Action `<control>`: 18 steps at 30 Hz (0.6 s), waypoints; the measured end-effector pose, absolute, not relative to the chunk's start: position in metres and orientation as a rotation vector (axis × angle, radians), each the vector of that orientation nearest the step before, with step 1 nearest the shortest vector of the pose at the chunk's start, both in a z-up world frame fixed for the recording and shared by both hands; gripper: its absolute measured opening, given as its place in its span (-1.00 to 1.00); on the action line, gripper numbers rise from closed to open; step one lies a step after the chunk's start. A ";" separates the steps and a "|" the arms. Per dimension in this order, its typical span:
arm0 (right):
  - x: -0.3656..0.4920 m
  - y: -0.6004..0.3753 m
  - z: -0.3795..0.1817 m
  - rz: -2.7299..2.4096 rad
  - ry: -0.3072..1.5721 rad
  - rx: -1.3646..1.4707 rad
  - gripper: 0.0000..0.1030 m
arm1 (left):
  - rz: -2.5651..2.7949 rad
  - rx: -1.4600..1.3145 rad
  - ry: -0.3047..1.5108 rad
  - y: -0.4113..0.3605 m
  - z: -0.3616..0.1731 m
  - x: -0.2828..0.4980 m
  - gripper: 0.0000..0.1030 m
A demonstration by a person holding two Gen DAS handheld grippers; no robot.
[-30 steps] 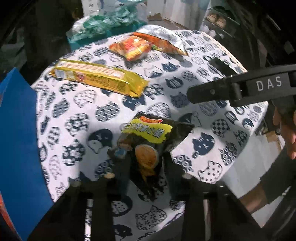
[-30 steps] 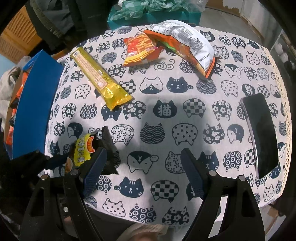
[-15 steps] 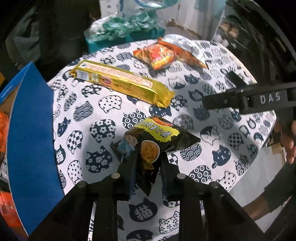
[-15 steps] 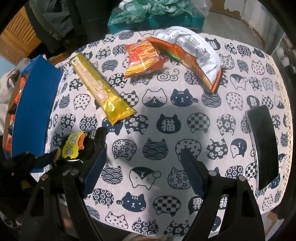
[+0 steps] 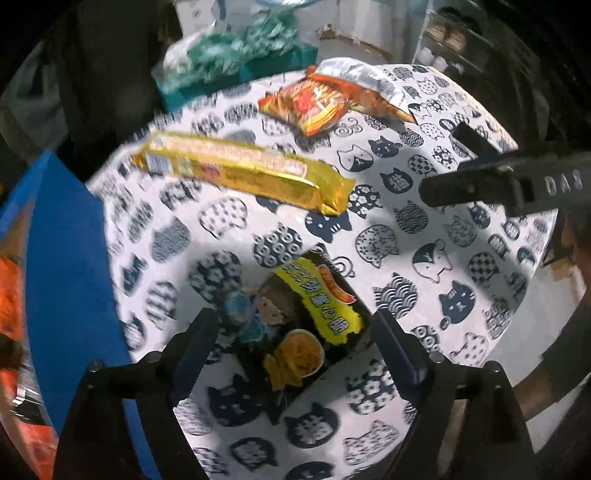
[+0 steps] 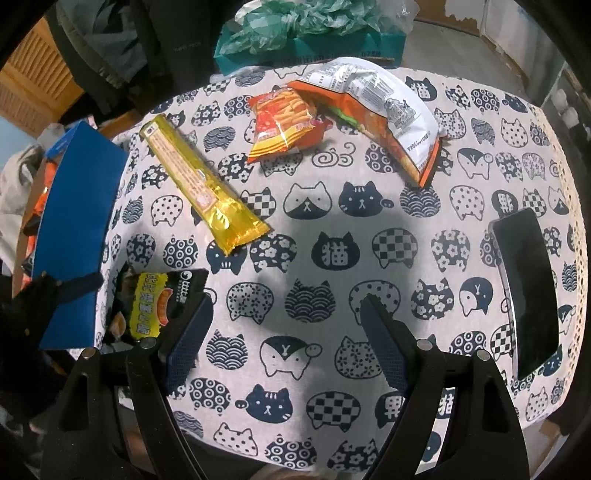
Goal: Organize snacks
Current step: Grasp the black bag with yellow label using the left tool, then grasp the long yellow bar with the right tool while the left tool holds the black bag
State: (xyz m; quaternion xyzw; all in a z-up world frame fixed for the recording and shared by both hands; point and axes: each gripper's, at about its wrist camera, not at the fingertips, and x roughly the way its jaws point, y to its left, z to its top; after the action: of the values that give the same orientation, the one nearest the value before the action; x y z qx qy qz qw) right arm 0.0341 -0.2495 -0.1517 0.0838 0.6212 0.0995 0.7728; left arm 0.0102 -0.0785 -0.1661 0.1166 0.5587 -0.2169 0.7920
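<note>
Left hand-held gripper over the near left part of the worktop, jaws just sprung wide apart. Black snack bag between the two fingers, yellow label and printed bowl of chips facing up, neither pad pressing on it. Whether lying on the cat-print cloth or still dropping, hard to tell (picture smeared with blur here). From the right wrist view, same black snack bag close by the blue box at the worktop's left edge, partly hidden behind a black finger.

Right hand-held gripper spread wide as well, nothing between the fingers, only cloth below. Seen from the left wrist view as a black bar with white lettering reaching in from the right.

Further back: long gold packet lying at a slant, one end near the blue box. Beyond it a red-orange snack bag, touching a bigger white-and-orange bag at the far edge. Dark phone flat on the right side of the cloth, well apart from the snacks. Orange packets showing inside the blue box in the left wrist view. Teal box with green plastic behind the worktop.
</note>
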 end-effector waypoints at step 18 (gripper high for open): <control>0.045 -0.265 -0.168 0.198 1.368 0.220 0.60 | -0.272 0.115 1.310 -0.101 -0.192 0.024 0.76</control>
State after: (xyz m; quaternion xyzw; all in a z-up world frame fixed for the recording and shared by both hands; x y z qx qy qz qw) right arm 0.0447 -0.2653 -0.1684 0.1010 0.6297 0.0912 0.7649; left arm 0.0235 -0.1007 -0.1920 0.0532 0.6068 -0.1262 0.7830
